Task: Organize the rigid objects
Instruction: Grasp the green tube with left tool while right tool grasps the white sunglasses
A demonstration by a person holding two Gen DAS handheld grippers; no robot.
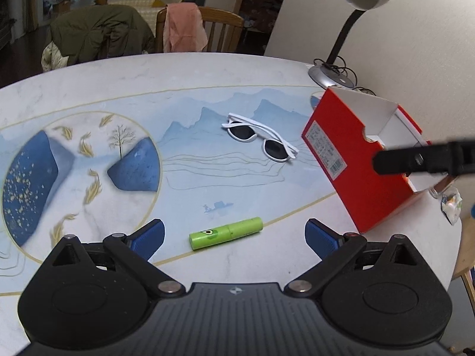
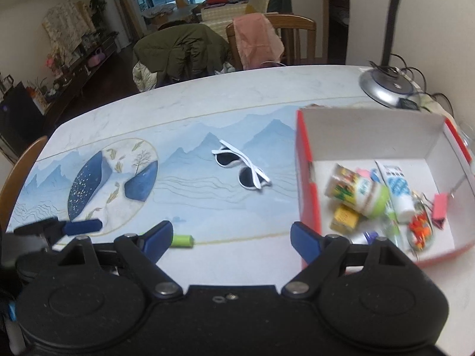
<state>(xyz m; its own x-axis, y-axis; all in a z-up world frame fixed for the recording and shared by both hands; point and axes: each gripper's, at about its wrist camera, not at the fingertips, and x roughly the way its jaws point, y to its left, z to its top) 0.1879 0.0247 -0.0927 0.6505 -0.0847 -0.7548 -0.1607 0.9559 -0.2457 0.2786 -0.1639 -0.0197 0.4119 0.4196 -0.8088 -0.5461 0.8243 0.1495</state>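
Observation:
A green tube (image 1: pixel 226 233) lies on the table between the fingertips of my open left gripper (image 1: pixel 234 235); it also shows in the right wrist view (image 2: pixel 182 241). White sunglasses (image 1: pixel 260 141) (image 2: pixel 242 169) lie folded mid-table. A red box (image 1: pixel 353 160) (image 2: pixel 308 178) stands at the right and holds several small items: a green-capped bottle (image 2: pixel 357 191), a white tube (image 2: pixel 397 190), a yellow packet (image 2: pixel 346 219), a pink clip (image 2: pixel 439 209). My right gripper (image 2: pixel 231 238) is open and empty, beside the box's near left corner. It shows as a black bar (image 1: pixel 421 160) in the left wrist view.
A desk lamp (image 1: pixel 332 74) (image 2: pixel 386 87) stands at the table's far right by the wall. Chairs draped with a green jacket (image 1: pixel 98 32) and pink cloth (image 1: pixel 184 26) stand behind the table. A crumpled wrapper (image 1: pixel 451 204) lies right of the box.

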